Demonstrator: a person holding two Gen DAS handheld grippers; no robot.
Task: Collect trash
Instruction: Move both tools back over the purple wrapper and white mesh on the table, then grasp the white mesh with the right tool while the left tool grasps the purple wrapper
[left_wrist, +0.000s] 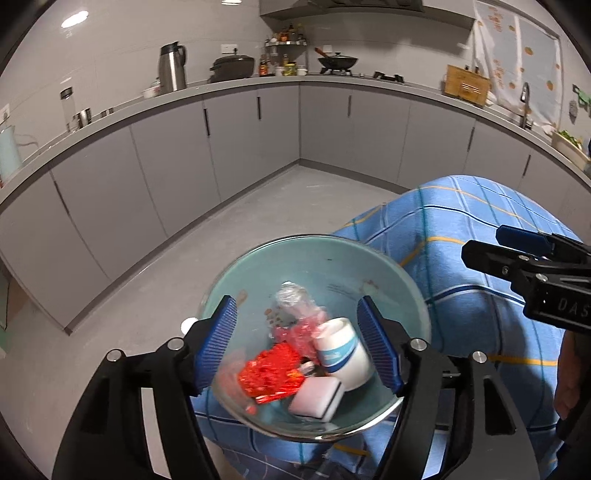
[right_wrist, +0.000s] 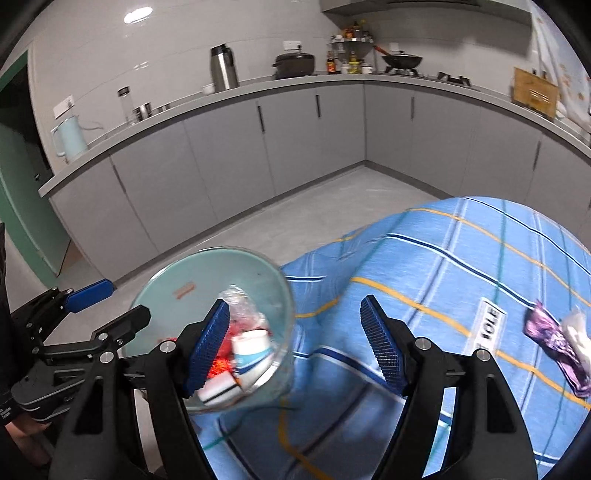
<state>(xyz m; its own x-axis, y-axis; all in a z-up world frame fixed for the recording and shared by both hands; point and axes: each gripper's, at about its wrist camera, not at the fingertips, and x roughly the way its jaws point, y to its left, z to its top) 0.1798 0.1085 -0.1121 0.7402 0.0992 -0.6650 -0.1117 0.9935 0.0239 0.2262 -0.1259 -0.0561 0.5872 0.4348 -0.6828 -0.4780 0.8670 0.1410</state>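
A glass bowl sits at the near-left edge of the blue checked tabletop, holding a red wrapper, crumpled clear plastic and a white cup lying tilted, mouth toward the upper left. A purple wrapper lies at the right, long axis running from upper left down to lower right. Left tongs and right tongs both gape wide, gripping nothing.

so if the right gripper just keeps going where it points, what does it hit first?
Probably the blue checked cloth: the open right gripper aims at bare fabric just right of the glass bowl. Depth is unclear.
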